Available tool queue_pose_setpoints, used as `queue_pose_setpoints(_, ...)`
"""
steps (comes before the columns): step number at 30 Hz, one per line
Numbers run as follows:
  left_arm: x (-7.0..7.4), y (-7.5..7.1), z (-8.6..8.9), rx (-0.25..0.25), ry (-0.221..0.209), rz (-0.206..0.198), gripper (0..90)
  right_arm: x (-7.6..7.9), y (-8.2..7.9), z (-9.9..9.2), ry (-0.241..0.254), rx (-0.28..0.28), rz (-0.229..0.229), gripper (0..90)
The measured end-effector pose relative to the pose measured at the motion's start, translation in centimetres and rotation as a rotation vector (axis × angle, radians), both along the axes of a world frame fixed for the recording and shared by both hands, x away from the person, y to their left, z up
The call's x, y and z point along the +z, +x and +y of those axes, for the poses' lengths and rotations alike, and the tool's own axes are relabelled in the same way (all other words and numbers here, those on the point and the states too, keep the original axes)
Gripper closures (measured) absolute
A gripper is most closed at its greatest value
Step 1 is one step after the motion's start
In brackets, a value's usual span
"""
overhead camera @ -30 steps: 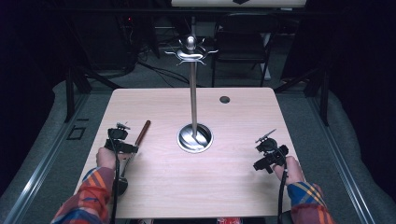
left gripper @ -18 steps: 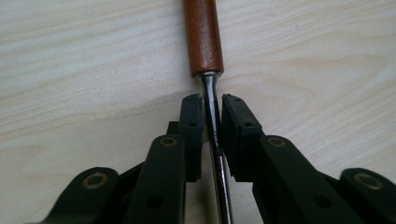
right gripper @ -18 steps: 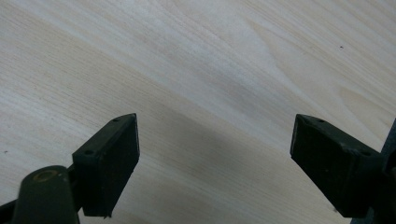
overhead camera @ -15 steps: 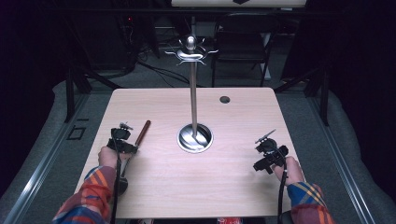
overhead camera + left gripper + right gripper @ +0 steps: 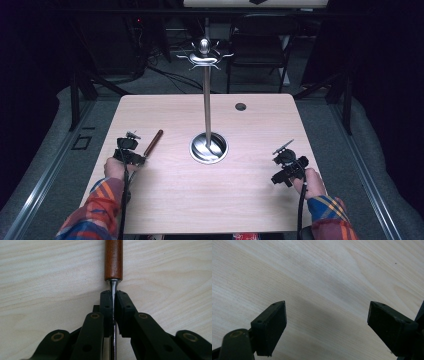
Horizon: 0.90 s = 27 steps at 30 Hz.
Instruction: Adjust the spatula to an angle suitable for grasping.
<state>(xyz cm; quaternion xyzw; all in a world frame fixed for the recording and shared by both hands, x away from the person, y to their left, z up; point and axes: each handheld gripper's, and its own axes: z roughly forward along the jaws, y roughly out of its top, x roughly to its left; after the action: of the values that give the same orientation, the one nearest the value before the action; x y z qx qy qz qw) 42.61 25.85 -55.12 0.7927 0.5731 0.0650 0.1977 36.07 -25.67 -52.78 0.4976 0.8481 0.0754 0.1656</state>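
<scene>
A utensil with a reddish-brown wooden handle [image 5: 153,142] [image 5: 113,260] lies on the left of the light wooden table [image 5: 250,200]. My left gripper [image 5: 139,159] [image 5: 113,293] has just been closing, and its pads now pinch the thin metal neck [image 5: 113,286] just below the handle. The rest of the metal shaft runs back between the jaws and is hidden. My right gripper [image 5: 278,168] [image 5: 327,315] rests at the table's right side, open, with bare wood between its pads.
A tall metal stand rises from a round shiny base [image 5: 208,147] at the table's middle, with curved hooks at its top [image 5: 204,56]. A small dark cable hole [image 5: 240,106] sits at the back right. A dark chair [image 5: 257,45] stands behind the table.
The left gripper's jaws have drawn together onto the utensil's metal neck. Both hands and the utensil have stayed where they were.
</scene>
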Motion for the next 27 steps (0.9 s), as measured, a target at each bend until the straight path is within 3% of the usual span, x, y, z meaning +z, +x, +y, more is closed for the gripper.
queue_pose_setpoints(1,0.1,-0.1,0.0,0.002,-0.001,-0.006,84.2,-0.2,0.0,0.0,0.021,-0.012,-0.021,15.2)
queue_pose_setpoints(2,0.2,-0.1,0.1,0.001,-0.003,-0.009,84.2,0.1,0.1,0.0,-0.006,0.002,0.004,15.2)
queue_pose_setpoints(6,0.4,-0.3,0.1,0.006,-0.014,-0.022,84.2,-0.1,0.0,0.1,0.012,-0.010,-0.018,15.2)
queue_pose_setpoints(11,0.8,-0.6,0.1,0.000,-0.029,-0.036,84.2,-0.1,-0.1,0.2,0.009,-0.006,-0.012,15.2)
queue_pose_setpoints(12,0.9,-0.7,0.1,0.008,-0.039,-0.048,84.2,0.0,0.0,0.1,0.003,0.006,0.004,15.2)
queue_pose_setpoints(13,1.1,-0.8,0.1,0.011,-0.047,-0.056,84.3,-0.2,-0.1,0.2,0.021,-0.003,-0.008,15.2)
queue_pose_setpoints(18,1.6,-1.2,0.1,0.012,-0.069,-0.087,84.3,-0.1,0.1,0.4,-0.009,0.024,0.020,15.4)
queue_pose_setpoints(19,1.8,-1.3,0.1,0.011,-0.069,-0.091,84.3,-0.3,0.0,0.5,0.019,0.017,0.003,15.4)
queue_pose_setpoints(21,2.1,-1.6,0.1,0.008,-0.076,-0.103,84.3,0.1,-0.1,0.4,-0.007,0.030,0.017,15.3)
queue_pose_setpoints(23,2.4,-1.8,0.1,0.006,-0.077,-0.118,84.3,0.0,0.0,0.3,0.006,0.020,0.004,15.2)
queue_pose_setpoints(25,2.5,-2.0,0.2,0.006,-0.082,-0.132,84.4,0.0,0.1,0.3,-0.022,0.029,0.026,17.2)
queue_pose_setpoints(27,2.9,-2.4,0.3,0.007,-0.095,-0.169,84.5,0.1,-0.3,0.4,0.019,0.023,-0.006,14.2)
